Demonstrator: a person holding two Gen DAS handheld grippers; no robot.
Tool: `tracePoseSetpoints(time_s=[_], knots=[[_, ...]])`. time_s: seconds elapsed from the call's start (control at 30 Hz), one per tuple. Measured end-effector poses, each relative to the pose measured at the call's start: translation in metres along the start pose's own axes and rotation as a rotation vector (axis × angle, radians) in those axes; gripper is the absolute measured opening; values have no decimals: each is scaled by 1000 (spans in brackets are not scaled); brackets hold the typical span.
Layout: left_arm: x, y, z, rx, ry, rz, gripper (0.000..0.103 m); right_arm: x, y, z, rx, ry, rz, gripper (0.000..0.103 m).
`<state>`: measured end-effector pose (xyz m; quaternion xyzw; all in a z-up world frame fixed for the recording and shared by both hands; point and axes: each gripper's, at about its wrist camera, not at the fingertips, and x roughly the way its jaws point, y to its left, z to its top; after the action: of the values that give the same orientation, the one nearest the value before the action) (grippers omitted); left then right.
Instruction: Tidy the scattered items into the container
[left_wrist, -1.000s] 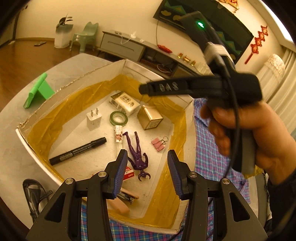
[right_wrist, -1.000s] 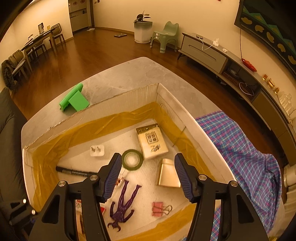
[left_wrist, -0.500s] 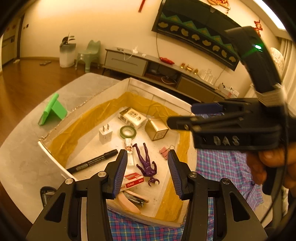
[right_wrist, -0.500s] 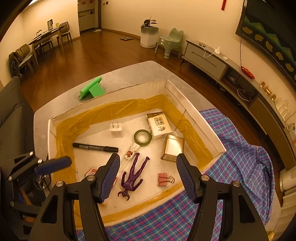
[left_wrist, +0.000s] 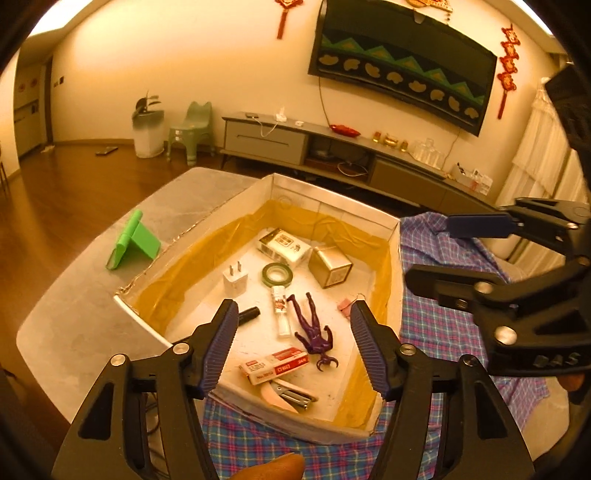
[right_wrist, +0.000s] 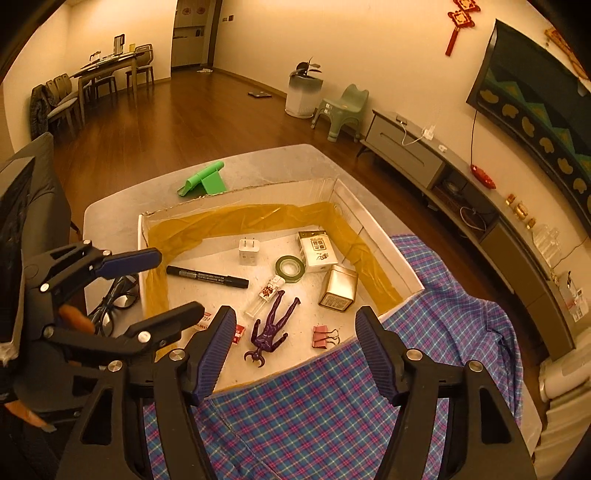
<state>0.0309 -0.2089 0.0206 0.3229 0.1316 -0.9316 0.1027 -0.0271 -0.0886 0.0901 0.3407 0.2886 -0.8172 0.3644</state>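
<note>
So the container here is a white cardboard box (right_wrist: 373, 225) lined with yellowish tape, sitting on a grey surface (right_wrist: 258, 162), and pretty much everything is lying in it. Just ahead of the right gripper (right_wrist: 295, 354) there's a purple action figure (right_wrist: 271, 326) lying flat, with pink binder clips (right_wrist: 323, 336) a bit to its right. Further out from the fingers: a small clear tube (right_wrist: 266, 293), a green tape roll (right_wrist: 290, 268), a gold tin (right_wrist: 338, 290) tipped on its side, a white printed carton (right_wrist: 317, 248), a white plug adapter (right_wrist: 247, 252) and a black marker (right_wrist: 207, 277) off to the left.

From the left gripper (left_wrist: 291, 347) you also get a red-and-white staples box (left_wrist: 275, 364) right between the fingertips in the view, and a stapler (left_wrist: 288, 395) just below it near the box's closest wall.

Both grippers hover over the box edge with nothing in them. Jaws on both are spreading wider right now, nothing pinched between the pads.

Outside the box: a green phone stand (right_wrist: 205, 181) on the surface beyond the far wall, a pair of glasses (right_wrist: 114, 302) left of the box behind the left gripper, and a plaid cloth (right_wrist: 332, 413) under the near side, spreading off to the right.
</note>
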Motion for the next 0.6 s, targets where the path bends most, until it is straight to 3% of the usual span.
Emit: tracePoseSetpoints(time_s=[0.1, 0.37, 0.6], knots=[[-1, 1, 0, 0, 3, 2, 74, -5, 3, -5, -19, 3, -18, 71], [-9, 5, -2, -21, 9, -25, 75, -11, 18, -25, -56, 21, -30, 71], [-21, 1, -3, 8, -33, 18, 75, -7, 34, -41, -83, 53, -39, 72]])
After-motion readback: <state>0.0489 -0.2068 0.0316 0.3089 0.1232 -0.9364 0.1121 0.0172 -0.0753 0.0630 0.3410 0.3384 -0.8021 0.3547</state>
